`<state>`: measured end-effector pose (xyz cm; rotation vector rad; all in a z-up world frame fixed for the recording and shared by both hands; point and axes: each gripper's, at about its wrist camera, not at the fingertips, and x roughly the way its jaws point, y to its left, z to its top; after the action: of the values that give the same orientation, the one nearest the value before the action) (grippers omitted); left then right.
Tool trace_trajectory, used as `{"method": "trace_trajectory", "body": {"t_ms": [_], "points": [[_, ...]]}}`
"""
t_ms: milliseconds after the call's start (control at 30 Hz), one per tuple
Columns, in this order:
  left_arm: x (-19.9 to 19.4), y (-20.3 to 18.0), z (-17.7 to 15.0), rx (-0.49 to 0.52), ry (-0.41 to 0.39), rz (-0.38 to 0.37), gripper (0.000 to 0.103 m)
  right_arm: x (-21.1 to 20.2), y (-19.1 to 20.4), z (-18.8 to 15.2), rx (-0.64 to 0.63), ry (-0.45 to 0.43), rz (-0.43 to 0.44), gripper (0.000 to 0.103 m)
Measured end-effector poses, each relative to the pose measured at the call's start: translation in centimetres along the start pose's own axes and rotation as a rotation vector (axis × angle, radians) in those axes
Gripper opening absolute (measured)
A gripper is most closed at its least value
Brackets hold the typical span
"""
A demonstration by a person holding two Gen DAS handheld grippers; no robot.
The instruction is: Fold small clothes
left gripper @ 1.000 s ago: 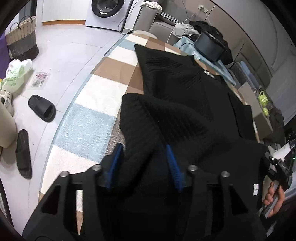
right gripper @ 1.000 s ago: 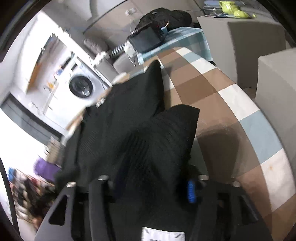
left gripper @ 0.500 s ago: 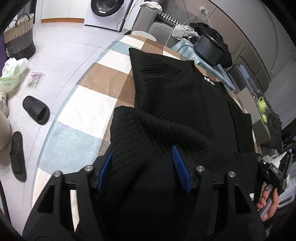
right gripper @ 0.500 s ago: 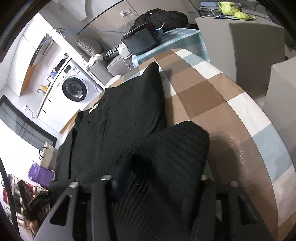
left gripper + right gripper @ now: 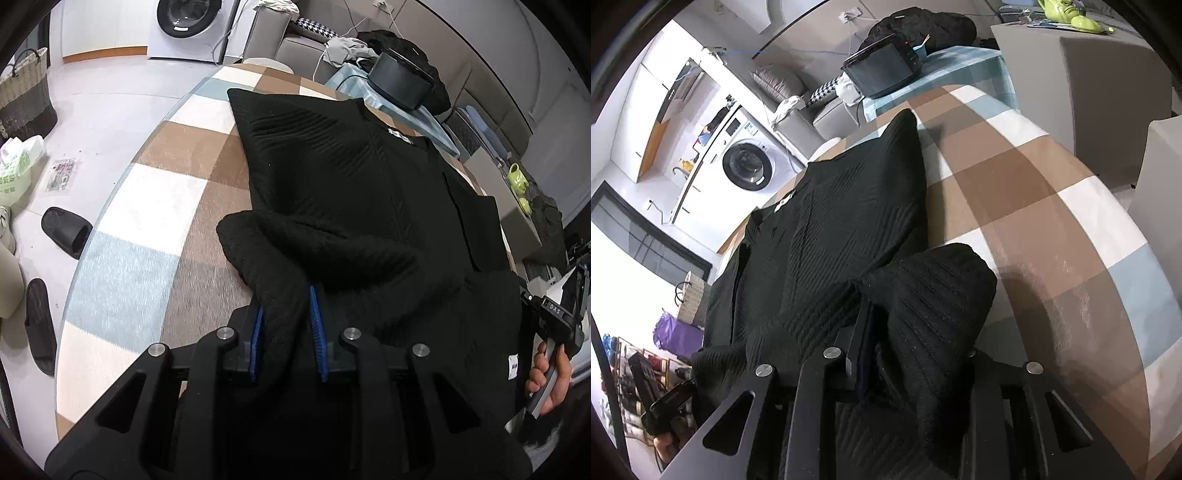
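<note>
A black ribbed knit sweater [image 5: 351, 177] lies spread on a round table with a checked cloth [image 5: 162, 192]; it also shows in the right wrist view [image 5: 827, 229]. My left gripper [image 5: 286, 314] is shut on the sweater's near hem, a bunched fold of knit between its blue pads. My right gripper [image 5: 912, 332] is shut on the other side of the near hem; the knit drapes over it and hides the right finger. Both held corners are lifted and folded over toward the sweater's far end.
The checked tablecloth [image 5: 1052, 206] is bare beside the sweater. A black appliance [image 5: 402, 81] stands beyond the far table edge. Grey boxes [image 5: 1082, 81] stand to the right. Slippers [image 5: 66, 232], a woven basket [image 5: 26, 92] and a washing machine [image 5: 188, 26] are on the floor side.
Both grippers have carried the near hem forward over the sweater's body. The left gripper's pads have closed tighter on the fold.
</note>
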<state>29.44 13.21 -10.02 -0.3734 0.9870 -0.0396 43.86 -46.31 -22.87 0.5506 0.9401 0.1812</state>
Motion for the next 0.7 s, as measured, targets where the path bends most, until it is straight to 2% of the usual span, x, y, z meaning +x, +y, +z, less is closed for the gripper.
{"method": "trace_trajectory", "body": {"t_ms": [300,500,600,700], "points": [[-2.2,-0.3,-3.4,0.027,0.014,0.006,0.017,-1.5,-0.2,-1.8,-0.023,0.031,0.010,0.021],[-4.5,-0.8,-7.3,0.057,0.023,0.020,0.016,-3.3,-0.2,-4.4,-0.053,0.068,0.023,0.019],[-6.2,-0.5,-9.3,0.064,0.008,0.062,0.012,-4.6,-0.5,-5.8,-0.061,0.082,0.028,0.019],[-7.6,0.8,-10.1,0.024,-0.031,0.070,0.009,-6.1,-1.5,-6.2,-0.041,0.055,0.046,0.019]]}}
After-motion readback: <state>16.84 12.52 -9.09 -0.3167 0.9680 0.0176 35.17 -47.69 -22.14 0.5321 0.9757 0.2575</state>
